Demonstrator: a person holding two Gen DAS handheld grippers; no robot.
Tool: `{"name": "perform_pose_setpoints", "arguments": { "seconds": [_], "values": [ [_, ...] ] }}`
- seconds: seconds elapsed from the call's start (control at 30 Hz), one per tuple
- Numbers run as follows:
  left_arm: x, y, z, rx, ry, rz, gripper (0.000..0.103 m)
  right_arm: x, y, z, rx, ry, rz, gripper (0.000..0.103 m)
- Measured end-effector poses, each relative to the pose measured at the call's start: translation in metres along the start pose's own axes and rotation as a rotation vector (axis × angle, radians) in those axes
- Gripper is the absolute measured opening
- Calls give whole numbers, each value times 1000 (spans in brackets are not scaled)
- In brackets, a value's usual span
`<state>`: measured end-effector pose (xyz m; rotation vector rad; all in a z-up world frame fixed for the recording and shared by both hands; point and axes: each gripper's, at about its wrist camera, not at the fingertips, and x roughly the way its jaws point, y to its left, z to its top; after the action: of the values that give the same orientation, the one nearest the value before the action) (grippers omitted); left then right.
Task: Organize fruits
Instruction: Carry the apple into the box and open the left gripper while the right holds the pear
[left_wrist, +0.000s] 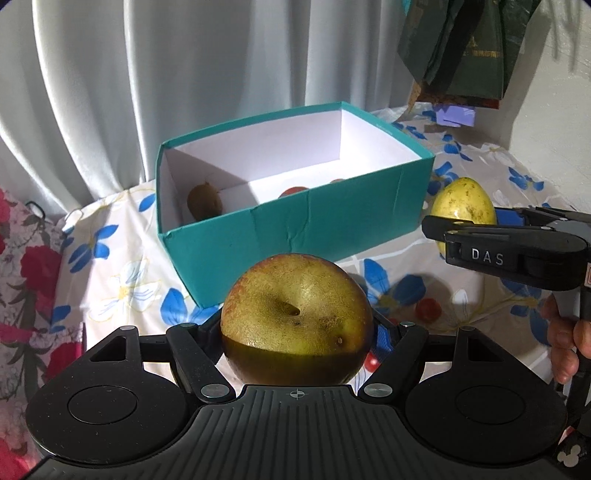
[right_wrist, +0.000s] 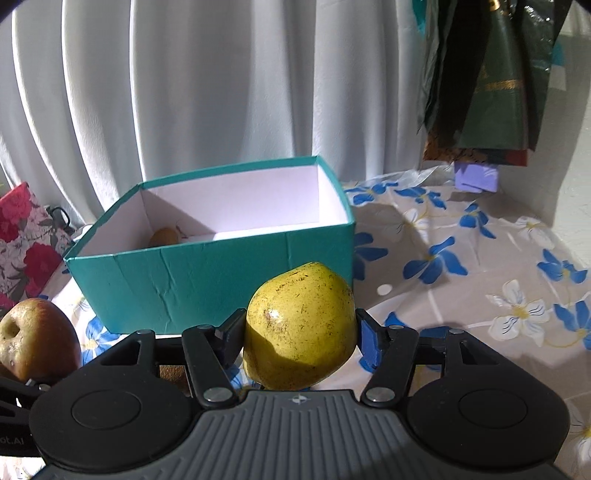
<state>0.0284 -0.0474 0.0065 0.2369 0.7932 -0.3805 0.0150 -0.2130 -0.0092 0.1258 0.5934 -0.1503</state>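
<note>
Left gripper (left_wrist: 297, 328) is closed onto an apple (left_wrist: 295, 317), greenish-yellow with a red blush, stem dimple facing up; fingers press both its sides. Apple sits low in front of the teal box (left_wrist: 295, 229), near its front wall; can't tell if it's lifted off the cloth or resting on it.

Right gripper (right_wrist: 299, 332) is clamped on a yellow speckled pear (right_wrist: 299, 325), fingers on both sides, also just in front of the box, off toward its right corner. In the left wrist view the pear (left_wrist: 463, 201) pokes up behind the right gripper's black body (left_wrist: 509, 251), with fingers of the person's hand (left_wrist: 563, 343) on the handle below.

Box is open, white inside, standing on a tablecloth (right_wrist: 461, 266) with blue and white flowers. In its left part lies a brown kiwi (left_wrist: 204, 202); something red (left_wrist: 293, 191) shows just over the front wall, too hidden to name. A small red round thing (left_wrist: 428, 309) lies on the cloth between the grippers. White curtain (left_wrist: 184, 74) behind.
</note>
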Motion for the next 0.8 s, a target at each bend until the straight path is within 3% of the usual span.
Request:
{"name": "perform_pose_setpoints", "arguments": {
  "seconds": [0.43,0.8],
  "values": [
    [-10,-2,72,-18,-107,119,78,-27,-9,8,16,-70,-31,61],
    [8,15,104,-92,-154,182,78,-47,-10,11,9,-103,-58,61]
  ]
}}
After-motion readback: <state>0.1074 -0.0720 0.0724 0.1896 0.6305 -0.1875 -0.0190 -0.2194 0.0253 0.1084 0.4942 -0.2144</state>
